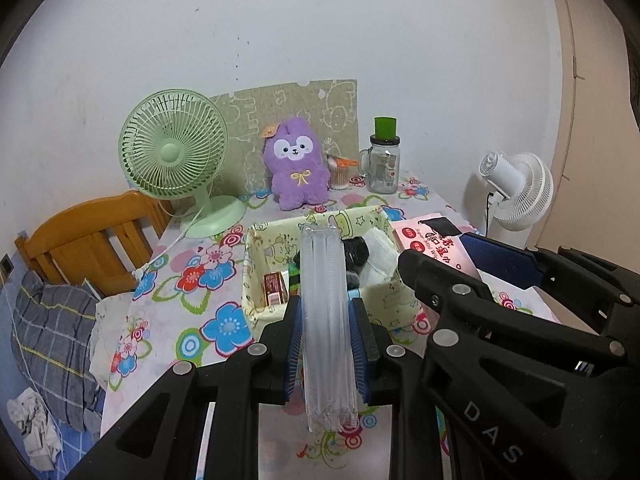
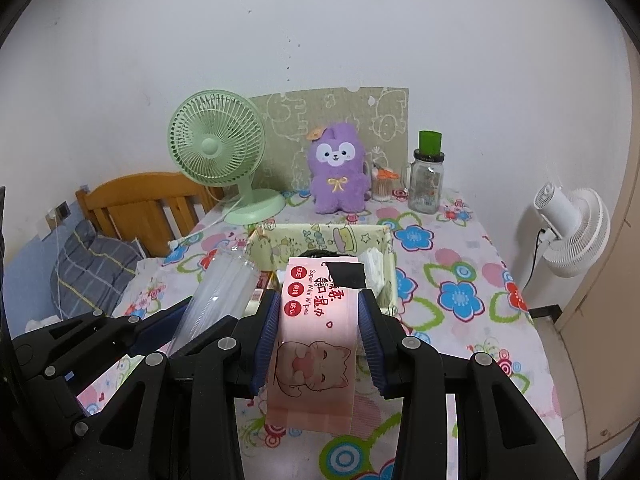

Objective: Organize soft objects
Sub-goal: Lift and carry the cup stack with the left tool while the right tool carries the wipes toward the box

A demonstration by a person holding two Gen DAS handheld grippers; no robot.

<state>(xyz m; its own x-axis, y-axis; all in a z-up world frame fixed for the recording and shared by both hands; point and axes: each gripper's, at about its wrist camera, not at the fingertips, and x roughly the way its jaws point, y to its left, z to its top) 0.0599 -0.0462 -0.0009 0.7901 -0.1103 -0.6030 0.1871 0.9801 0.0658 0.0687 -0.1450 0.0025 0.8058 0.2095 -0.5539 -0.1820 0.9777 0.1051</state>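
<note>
At the centre of both views, just ahead of your two grippers, stands the yellow fabric basket (image 2: pixel 320 236) on the flowered counter (image 2: pixel 452 272). Your left gripper (image 1: pixel 326 332) is closed on a clear plastic pack (image 1: pixel 326 312), which stands on its edge between the blue pads and reaches forward over the near wall of the basket. Your right gripper (image 2: pixel 318 328) is closed on the pink wet-wipes pack (image 2: pixel 316 320); its far end, with the black flap, is also over the near rim of the basket. In the left wrist view this gripper fills the lower right of the frame, so the two packs are side by side and close to each other.

Inside the basket you can already see a small red box (image 1: pixel 274 288), something dark and something white, so the free room is not large. The purple plush (image 2: pixel 338 172) sits at the back of the counter, in the upper middle of the frame, between the green fan (image 2: pixel 218 156) and the glass jar (image 2: pixel 426 184), and well apart from the basket.

I judge that you are in the placing step: both packs are carried and not yet put down. The next move asks you to lower each pack into a free gap, one after the other, so that the grippers do not hit each other, and then to open.
</note>
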